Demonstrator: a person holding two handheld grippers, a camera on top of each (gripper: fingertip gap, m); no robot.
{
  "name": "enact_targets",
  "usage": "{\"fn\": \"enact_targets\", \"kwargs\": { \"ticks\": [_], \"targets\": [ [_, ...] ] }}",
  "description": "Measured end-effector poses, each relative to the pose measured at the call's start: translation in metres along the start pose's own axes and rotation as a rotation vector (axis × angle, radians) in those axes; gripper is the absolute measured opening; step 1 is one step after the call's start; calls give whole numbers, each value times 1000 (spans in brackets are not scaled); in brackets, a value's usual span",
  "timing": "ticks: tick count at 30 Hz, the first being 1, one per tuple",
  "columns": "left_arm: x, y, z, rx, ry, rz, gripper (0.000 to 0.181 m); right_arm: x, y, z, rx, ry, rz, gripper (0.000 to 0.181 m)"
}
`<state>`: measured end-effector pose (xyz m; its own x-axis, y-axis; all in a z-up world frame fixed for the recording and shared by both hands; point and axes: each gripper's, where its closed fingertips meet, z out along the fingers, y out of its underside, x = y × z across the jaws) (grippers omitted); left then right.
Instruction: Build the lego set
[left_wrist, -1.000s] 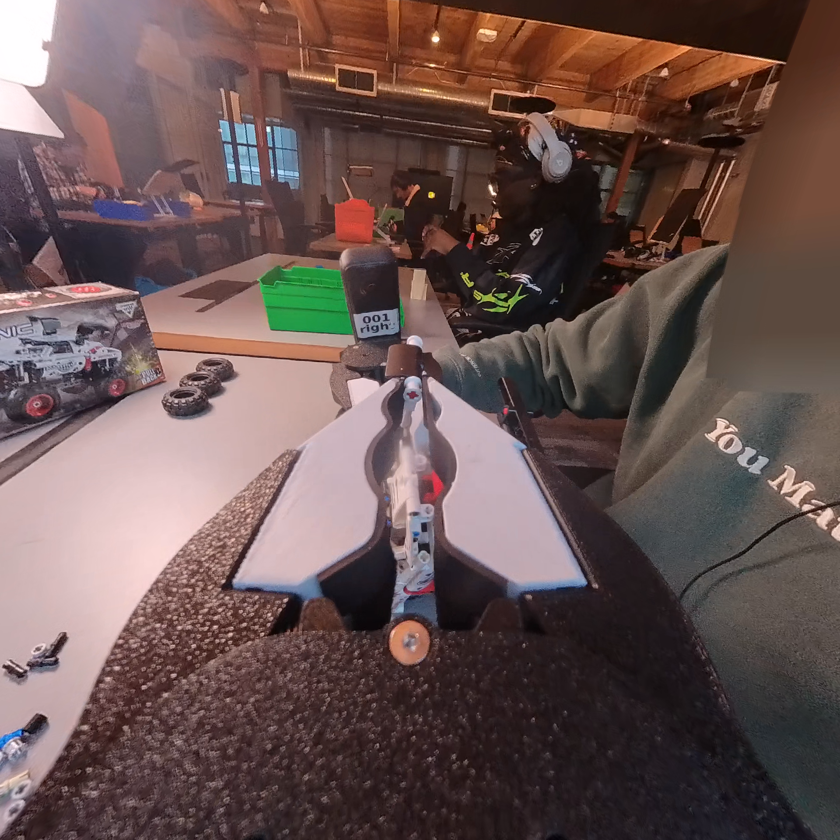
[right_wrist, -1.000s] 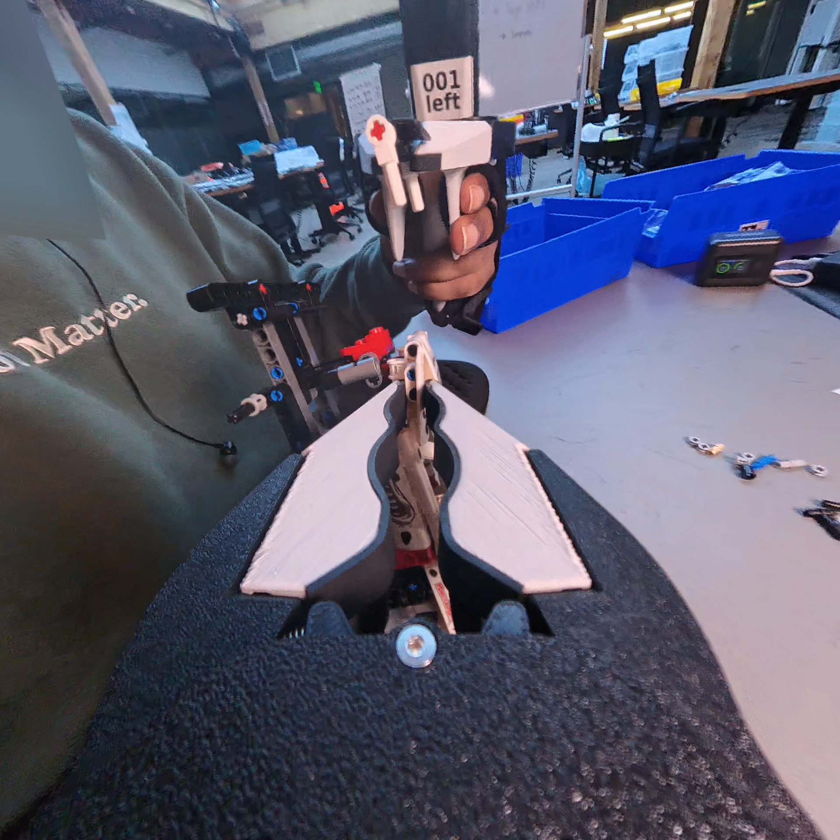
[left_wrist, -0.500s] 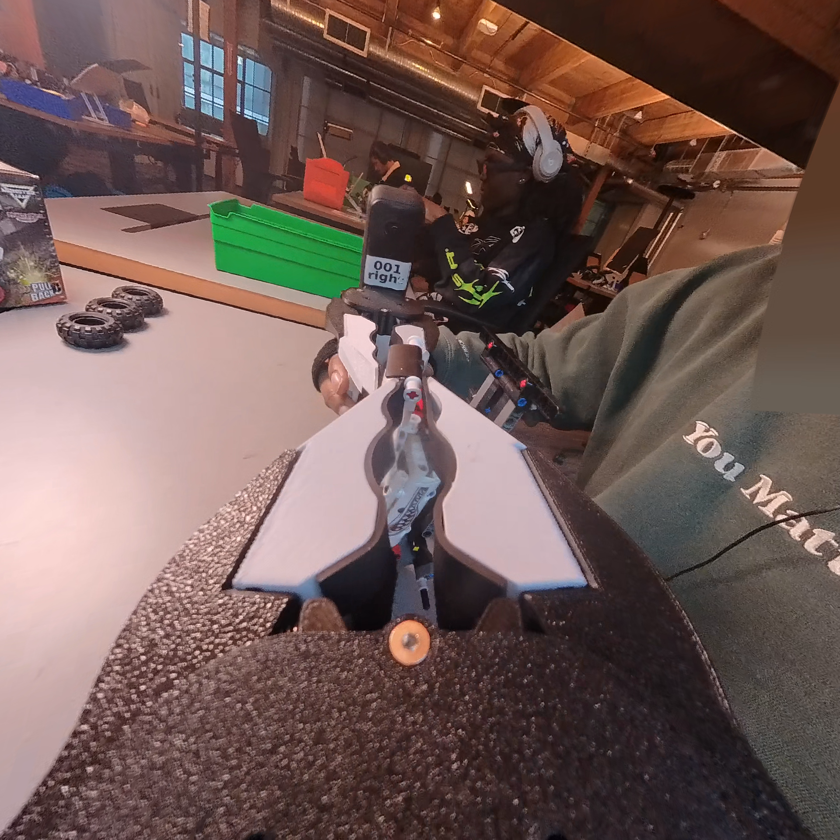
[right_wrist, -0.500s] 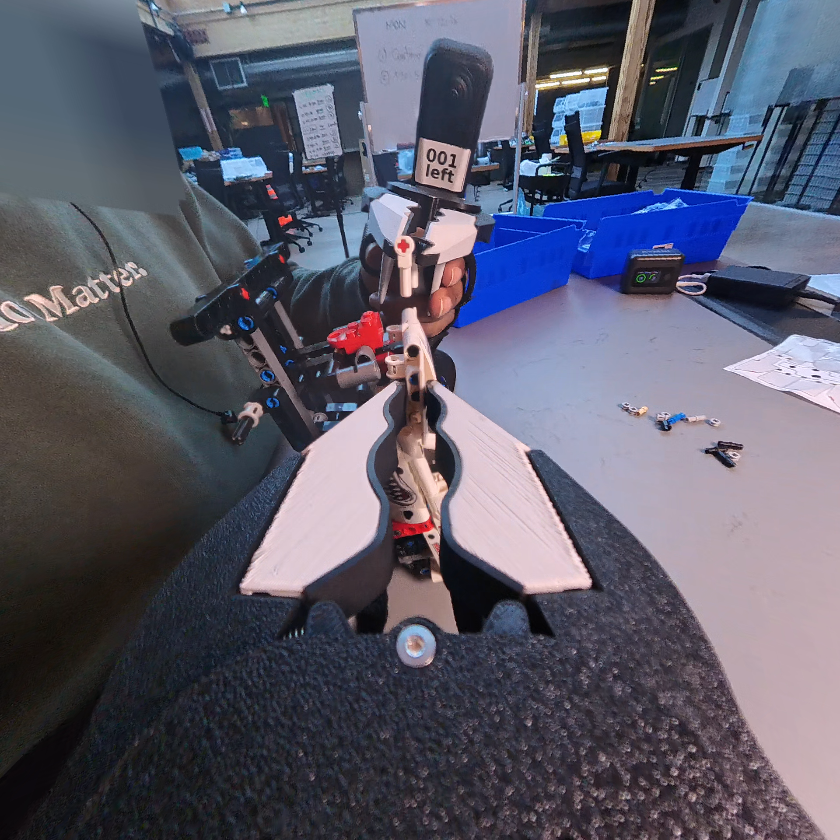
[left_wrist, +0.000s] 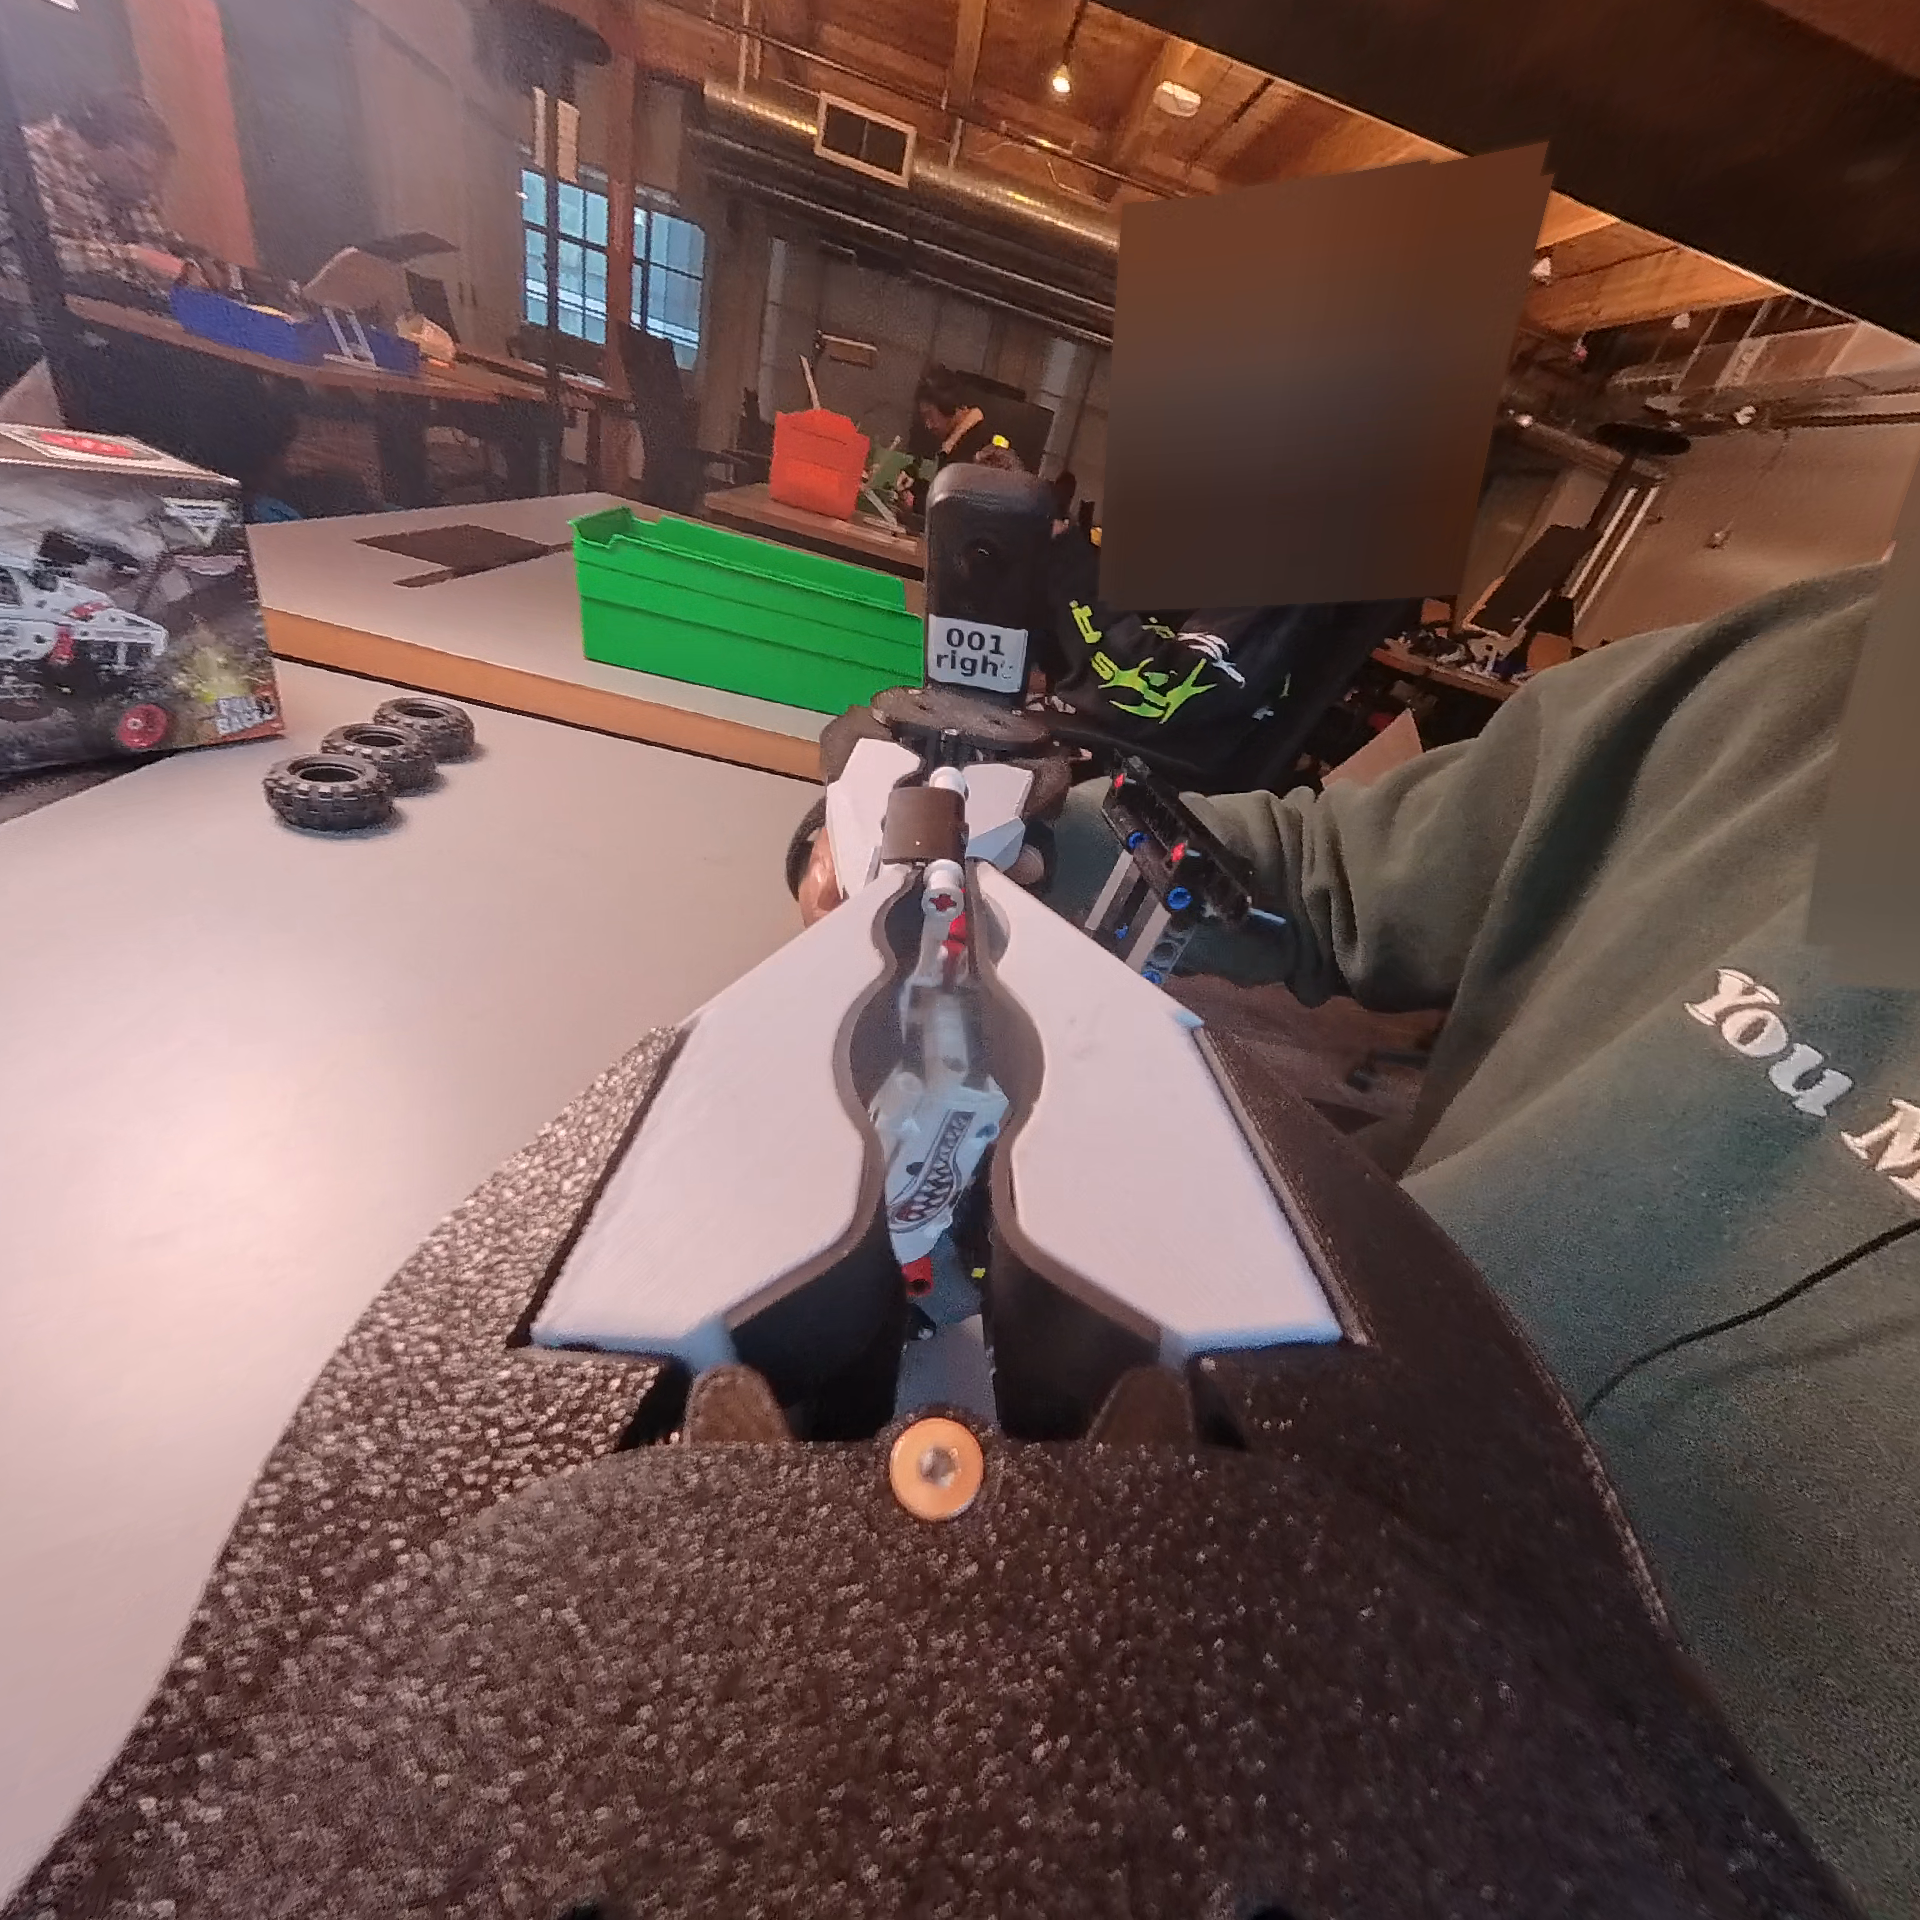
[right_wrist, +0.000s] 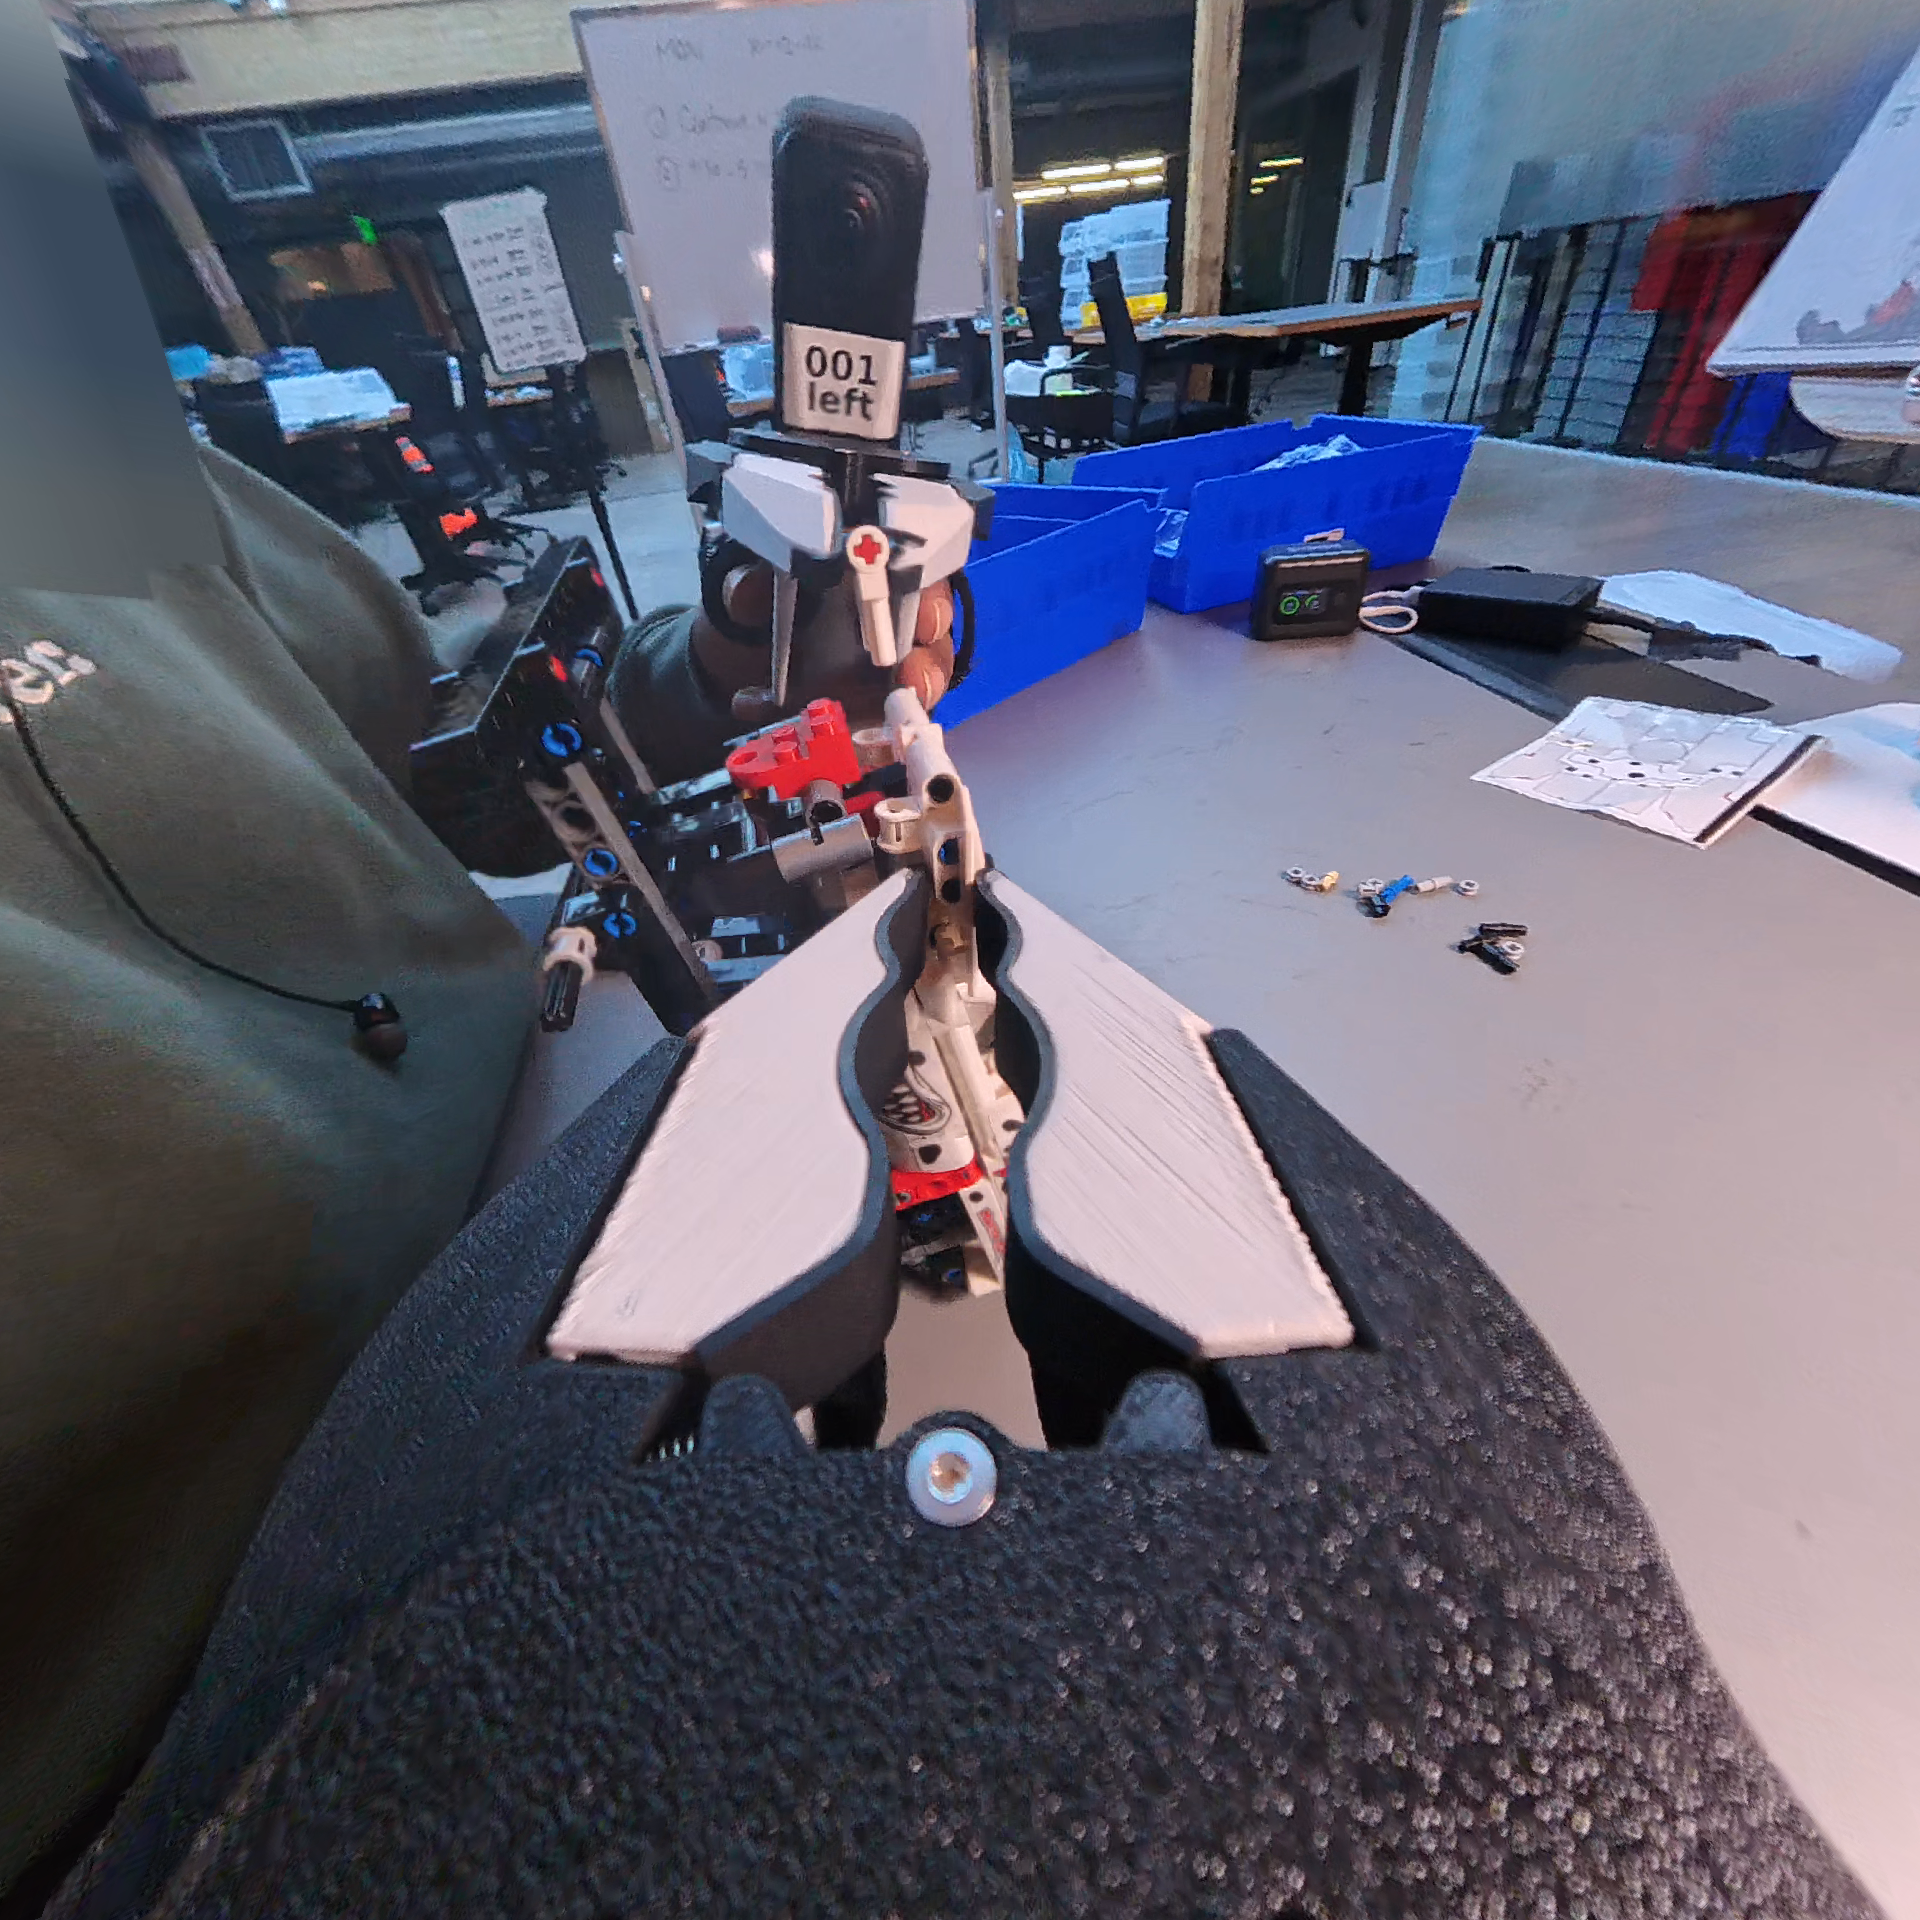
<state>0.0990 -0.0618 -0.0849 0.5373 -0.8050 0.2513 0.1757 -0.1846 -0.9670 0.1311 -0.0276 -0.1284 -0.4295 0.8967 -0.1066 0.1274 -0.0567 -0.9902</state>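
While both tongs grip, the right gripper (right_wrist: 951, 883) pinches the model (right_wrist: 940, 1081), whose white beam runs toward 12 o'clock. Just beyond, the left gripper (right_wrist: 831, 665) clamps a white pin (right_wrist: 871, 592), hanging lengthwise at 12, nearly touching the beam tip; tyres (left_wrist: 364, 764) lie at 10.

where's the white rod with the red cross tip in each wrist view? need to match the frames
Left wrist view: the white rod with the red cross tip sits centre, just above the middle, poking out at the tips of that view's own fingers.
Right wrist view: the same rod is upper centre, hanging from the far left gripper, above the red brick.
Shared landmark: the black beam with blue pins, beside the green sleeve.
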Motion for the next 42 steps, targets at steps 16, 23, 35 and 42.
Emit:
{"fn": "enact_targets", "kwargs": {
  "ticks": [16,23,35,42],
  "targets": [
    [-36,-19,-33,185,-113,-57,5,24,-2,3,40,30,116,12],
    [-24,-13,-25,137,-76,-22,5,9,-5,0,29,23,22,17],
    [-10,-1,-13,77,-34,21,5,-18,2,-6,-15,20,-96,14],
    [-6,6,-10,57,-24,29,5,-29,12,-1,-56,20,-128,12]
  ]
}}
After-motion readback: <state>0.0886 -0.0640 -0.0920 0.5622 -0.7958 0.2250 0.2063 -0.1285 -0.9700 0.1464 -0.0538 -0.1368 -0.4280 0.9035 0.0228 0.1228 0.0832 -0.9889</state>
